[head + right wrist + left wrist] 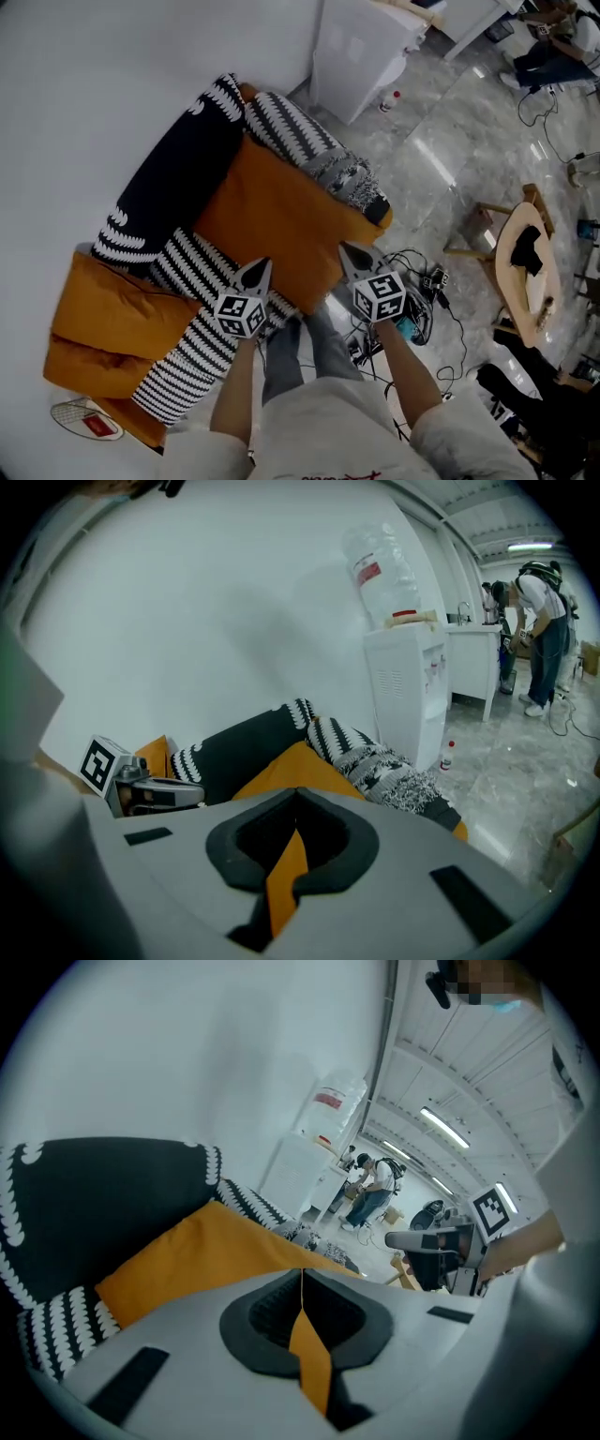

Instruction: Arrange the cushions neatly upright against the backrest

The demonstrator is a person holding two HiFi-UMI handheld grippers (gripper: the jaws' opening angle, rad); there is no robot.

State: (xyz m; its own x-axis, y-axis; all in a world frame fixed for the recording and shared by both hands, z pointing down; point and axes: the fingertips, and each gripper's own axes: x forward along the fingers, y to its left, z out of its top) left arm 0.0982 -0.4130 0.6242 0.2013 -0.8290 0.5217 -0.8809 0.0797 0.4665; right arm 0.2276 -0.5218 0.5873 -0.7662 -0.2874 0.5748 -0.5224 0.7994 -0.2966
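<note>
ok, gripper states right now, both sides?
Left gripper: closed, pinching the edge of the orange cushion.
Right gripper: closed, pinching the same orange cushion.

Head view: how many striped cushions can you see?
2 striped cushions: one lies at the sofa's far end, beside the black cushion; the other at the near end, beside the left gripper. The orange cushion may hide more.

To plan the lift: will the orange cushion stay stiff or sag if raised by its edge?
Probably sags: only thin fabric is pinched in the left gripper and right gripper. The orange cushion looks broad and soft, so probably light.
</note>
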